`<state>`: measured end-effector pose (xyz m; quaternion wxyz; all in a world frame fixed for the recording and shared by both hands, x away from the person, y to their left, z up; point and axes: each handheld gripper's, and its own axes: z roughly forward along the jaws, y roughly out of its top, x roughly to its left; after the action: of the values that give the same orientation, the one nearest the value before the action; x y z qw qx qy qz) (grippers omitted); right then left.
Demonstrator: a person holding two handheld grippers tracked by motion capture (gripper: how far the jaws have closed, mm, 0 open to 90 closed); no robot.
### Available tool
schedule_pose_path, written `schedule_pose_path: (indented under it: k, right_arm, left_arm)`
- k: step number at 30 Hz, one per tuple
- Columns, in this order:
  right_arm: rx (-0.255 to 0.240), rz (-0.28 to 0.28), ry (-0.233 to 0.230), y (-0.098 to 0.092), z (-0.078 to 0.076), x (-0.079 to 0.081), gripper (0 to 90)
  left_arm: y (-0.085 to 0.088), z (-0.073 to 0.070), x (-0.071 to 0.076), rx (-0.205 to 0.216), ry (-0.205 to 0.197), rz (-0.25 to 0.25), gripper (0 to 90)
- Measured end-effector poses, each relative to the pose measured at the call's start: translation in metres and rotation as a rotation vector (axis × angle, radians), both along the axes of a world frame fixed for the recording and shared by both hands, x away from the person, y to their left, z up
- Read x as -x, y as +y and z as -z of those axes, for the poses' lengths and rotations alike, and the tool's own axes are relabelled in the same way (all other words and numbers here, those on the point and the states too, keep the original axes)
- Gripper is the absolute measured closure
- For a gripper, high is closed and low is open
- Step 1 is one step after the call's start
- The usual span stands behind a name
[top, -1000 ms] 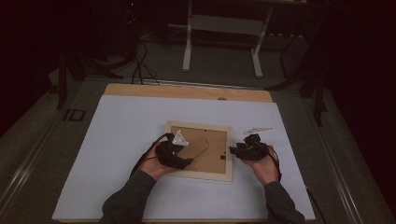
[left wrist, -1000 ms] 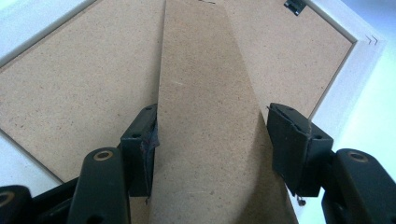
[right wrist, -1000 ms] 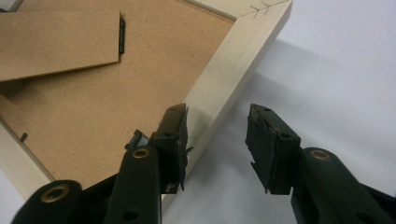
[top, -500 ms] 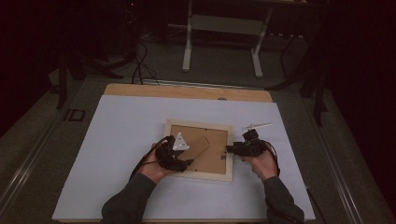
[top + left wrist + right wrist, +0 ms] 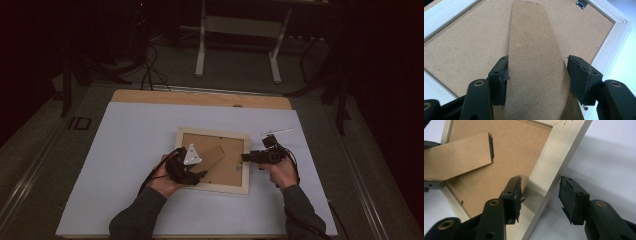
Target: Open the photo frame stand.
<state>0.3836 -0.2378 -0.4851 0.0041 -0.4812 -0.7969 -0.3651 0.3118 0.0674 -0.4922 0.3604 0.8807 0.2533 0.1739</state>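
The picture frame (image 5: 214,161) lies face down on the white tabletop (image 5: 130,150), between the two hands, with its brown back up. The left hand comes in from the near edge with a bent wrist, and the left gripper (image 5: 537,72) reaches over the frame's near left corner, its jaws spread on either side of the brown stand flap (image 5: 534,62), one jaw touching the flap's edge and the other a little apart. The right hand lies level at the frame's right side, and the right gripper (image 5: 540,192) has just been opening, its jaws spread with the pale frame rail (image 5: 549,170) between them and not pinched.
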Motion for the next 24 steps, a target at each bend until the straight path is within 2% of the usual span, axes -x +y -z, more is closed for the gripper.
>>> schedule_pose_path:
  k: [2, 11, 12, 16, 20, 21, 22, 23, 24]
  right_arm:
    - [-0.016, -0.005, 0.015, 0.001, 0.002, -0.002, 50.8]
    - [-0.042, 0.006, 0.031, -0.002, 0.002, -0.001, 54.4]
    - [-0.04, 0.008, 0.025, -0.002, 0.001, 0.0, 54.5]
    - [-0.038, 0.014, 0.019, -0.001, 0.001, 0.002, 54.6]
    - [-0.042, 0.02, 0.013, -0.002, 0.002, 0.003, 54.6]
    - [-0.044, 0.022, 0.011, -0.002, 0.002, 0.003, 54.6]
    - [-0.044, 0.024, 0.008, -0.002, 0.002, 0.003, 54.6]
    - [-0.045, 0.024, 0.007, -0.002, 0.002, 0.003, 54.6]
    - [-0.045, 0.024, 0.007, -0.002, 0.002, 0.003, 54.6]
  left_arm:
    - [-0.001, -0.001, 0.002, -0.005, -0.025, 0.007, 39.4]
    - [0.003, 0.0, 0.0, 0.023, -0.008, 0.01, 39.4]
    - [0.004, 0.0, -0.001, 0.043, 0.011, 0.01, 39.4]
    - [0.006, 0.0, -0.003, 0.06, 0.035, 0.011, 39.4]
    - [0.01, 0.0, -0.01, 0.11, 0.111, 0.008, 39.8]
    - [0.01, 0.0, -0.01, 0.11, 0.111, 0.008, 39.9]
    - [0.013, 0.0, -0.013, 0.141, 0.154, 0.005, 39.9]
    - [0.013, 0.0, -0.013, 0.141, 0.154, 0.005, 39.9]
    - [0.015, 0.0, -0.015, 0.164, 0.195, 0.002, 40.1]
